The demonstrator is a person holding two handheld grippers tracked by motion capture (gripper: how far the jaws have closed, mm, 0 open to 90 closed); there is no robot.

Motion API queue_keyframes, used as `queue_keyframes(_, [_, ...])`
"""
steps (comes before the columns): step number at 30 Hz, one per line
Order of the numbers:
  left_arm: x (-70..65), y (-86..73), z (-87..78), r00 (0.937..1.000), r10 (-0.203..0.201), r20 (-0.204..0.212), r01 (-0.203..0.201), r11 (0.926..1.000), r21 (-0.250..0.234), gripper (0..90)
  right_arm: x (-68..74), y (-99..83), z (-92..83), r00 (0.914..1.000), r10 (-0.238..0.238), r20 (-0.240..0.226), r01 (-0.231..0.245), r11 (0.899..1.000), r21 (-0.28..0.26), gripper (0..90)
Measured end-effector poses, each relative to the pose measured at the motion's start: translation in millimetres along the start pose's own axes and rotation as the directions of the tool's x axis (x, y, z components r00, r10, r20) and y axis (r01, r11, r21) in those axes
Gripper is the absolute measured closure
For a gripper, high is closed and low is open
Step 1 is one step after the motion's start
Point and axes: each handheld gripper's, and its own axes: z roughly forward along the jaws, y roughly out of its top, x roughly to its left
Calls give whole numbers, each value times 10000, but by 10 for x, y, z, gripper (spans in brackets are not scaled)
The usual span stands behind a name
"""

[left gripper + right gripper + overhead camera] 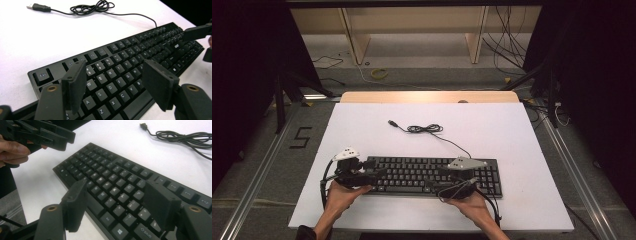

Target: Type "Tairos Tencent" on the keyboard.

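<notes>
A black keyboard (432,175) lies on the white table board (362,125) near the front edge. Its cable (424,129) is coiled behind it and ends in a loose USB plug (392,122). My left gripper (377,176) hovers at the keyboard's left end, open, with nothing but the letter keys (110,82) showing between its jaws (116,75). My right gripper (437,180) is over the keyboard's right half, pointing left, and stands open too (116,192). The keyboard (110,177) lies below it. Each gripper faces the other: left gripper (50,135), right gripper (200,32).
A hand holds each gripper from the front edge. Bare white board (492,125) stretches behind and beside the keyboard. Beyond the table are wooden shelf legs (357,40), loose floor cables (507,50) and a yellow ring (379,73). A "5" mark (301,137) is on the floor at left.
</notes>
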Motion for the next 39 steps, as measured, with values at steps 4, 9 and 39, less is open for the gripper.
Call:
queue_keyframes(4, [-12,-4,-15,10000,4,34,-3,9999,-120,348,26,15,40,10000,-25,-73,25,10000,10,370])
queue_keyframes(9, [-18,-16,-35,10000,25,80,-23,9998,-222,337,59,26,102,9998,-114,-174,116,9999,93,375])
queue_keyframes(39, [-60,-84,-127,9997,149,212,-134,9976,-677,317,225,130,334,9970,-415,-659,443,9981,418,443])
